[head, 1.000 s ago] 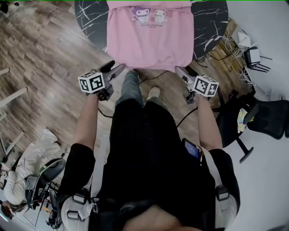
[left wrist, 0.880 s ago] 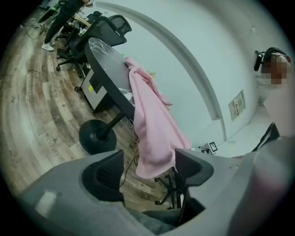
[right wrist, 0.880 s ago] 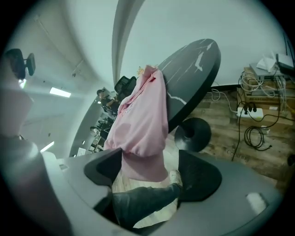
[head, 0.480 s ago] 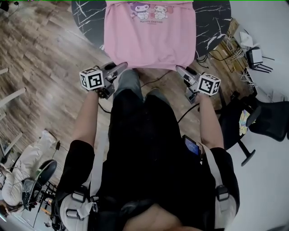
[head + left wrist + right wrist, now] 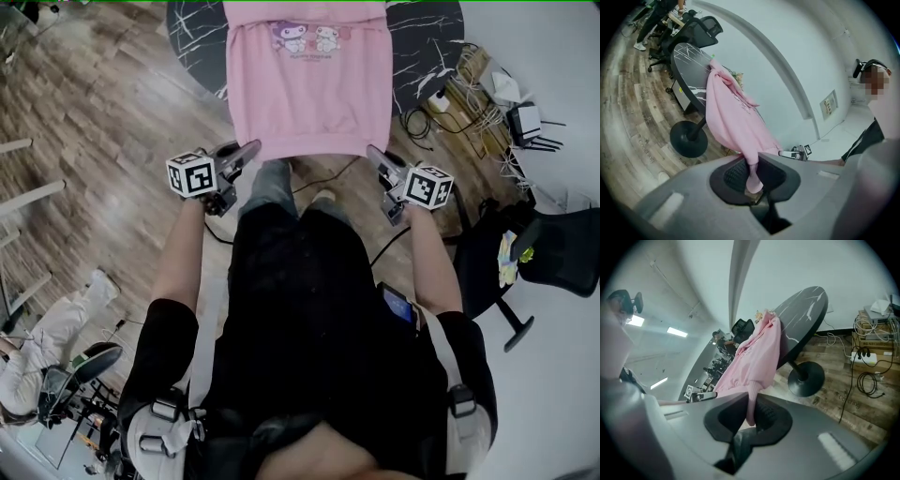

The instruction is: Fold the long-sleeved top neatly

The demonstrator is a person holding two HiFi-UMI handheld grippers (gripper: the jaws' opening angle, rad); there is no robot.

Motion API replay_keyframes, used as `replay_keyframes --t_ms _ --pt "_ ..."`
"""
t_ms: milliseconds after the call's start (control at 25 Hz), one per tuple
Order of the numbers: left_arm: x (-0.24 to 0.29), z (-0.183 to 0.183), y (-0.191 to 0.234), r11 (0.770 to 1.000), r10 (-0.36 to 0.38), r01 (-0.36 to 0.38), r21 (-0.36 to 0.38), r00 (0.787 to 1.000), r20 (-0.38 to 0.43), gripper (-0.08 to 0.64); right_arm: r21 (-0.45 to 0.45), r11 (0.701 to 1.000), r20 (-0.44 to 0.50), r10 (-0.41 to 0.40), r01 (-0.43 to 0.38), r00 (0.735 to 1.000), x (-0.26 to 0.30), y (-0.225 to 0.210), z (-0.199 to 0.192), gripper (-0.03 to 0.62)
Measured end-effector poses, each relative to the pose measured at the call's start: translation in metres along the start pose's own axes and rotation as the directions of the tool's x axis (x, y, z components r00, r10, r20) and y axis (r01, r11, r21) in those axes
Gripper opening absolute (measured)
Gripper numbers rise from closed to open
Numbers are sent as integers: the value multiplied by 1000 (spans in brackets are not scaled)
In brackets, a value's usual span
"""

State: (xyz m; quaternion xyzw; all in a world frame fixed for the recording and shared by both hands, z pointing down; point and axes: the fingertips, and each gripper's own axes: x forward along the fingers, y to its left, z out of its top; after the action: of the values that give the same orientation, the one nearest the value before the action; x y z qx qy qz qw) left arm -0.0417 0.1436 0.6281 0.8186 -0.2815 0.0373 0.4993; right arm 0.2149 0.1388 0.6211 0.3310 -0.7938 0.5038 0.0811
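Room: wood floor (image 5: 94,112), cables (image 5: 466,94) at my right.
Surface: round black marbled table (image 5: 192,37).
Top (image 5: 309,103): pink, hanging off the table's near edge.
Print (image 5: 307,37): two cartoon figures; lettering unreadable.
My left claw (image 5: 253,145): just closed, pinching the hem's left corner.
My right claw (image 5: 371,150): just closed, pinching the right corner.

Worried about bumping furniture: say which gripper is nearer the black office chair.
Right. The right gripper hangs on the side of the black office chair; the left gripper is beyond the person's legs. Both have just been closing onto hem corners of the pink top.
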Motion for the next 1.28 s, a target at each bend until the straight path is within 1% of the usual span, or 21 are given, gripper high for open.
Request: replay_keyframes --t_ms 120,240,360,480,560,640,720,800,840,920,1080,1160,1280 --pt "-10 -16 -9 1000 18 -18 -3 1000 -12 43 6 1000 -12 11 -11 1000 -12 5 -15 18" --pt "-19 -31 -19 999 29 -29 -32 1000 0 43 10 1000 -25 26 -25 999 -23 14 -28 18" --pt "-28 -46 -32 997 39 -38 -66 999 22 43 34 999 -37 36 -35 999 -38 22 -42 18" --pt "-37 -59 -43 994 49 -47 -96 999 19 43 61 997 -58 43 -39 997 -53 28 -57 18" --pt "-41 -62 -50 993 54 -53 -105 998 9 43 67 997 -60 54 -50 997 -60 33 -57 18" --pt "-42 -55 -55 993 72 -71 -98 997 3 43 64 996 -46 66 -63 997 -62 40 -45 18" --pt "-43 -45 -59 993 97 -97 -73 995 -9 44 59 995 -24 84 -83 996 -61 51 -30 18" --pt "-42 -30 -64 994 95 -96 -58 995 -13 44 45 994 0 102 -102 995 -59 62 -11 18" --pt "-40 -18 -67 995 80 -80 -60 997 0 44 38 993 14 111 -111 994 -56 65 1 18" --pt "-35 14 -71 996 35 -30 -79 998 57 44 28 991 49 128 -130 991 -48 69 30 18" --pt "-32 85 -75 988 -48 73 -136 983 175 44 -6 987 123 159 -159 980 -28 76 93 18" --pt "-26 116 -75 984 -77 105 -142 978 193 44 -17 986 145 167 -166 975 -17 80 124 18" --pt "-17 152 -67 988 -76 96 -125 985 157 44 -31 989 171 149 -146 974 1 81 163 18"
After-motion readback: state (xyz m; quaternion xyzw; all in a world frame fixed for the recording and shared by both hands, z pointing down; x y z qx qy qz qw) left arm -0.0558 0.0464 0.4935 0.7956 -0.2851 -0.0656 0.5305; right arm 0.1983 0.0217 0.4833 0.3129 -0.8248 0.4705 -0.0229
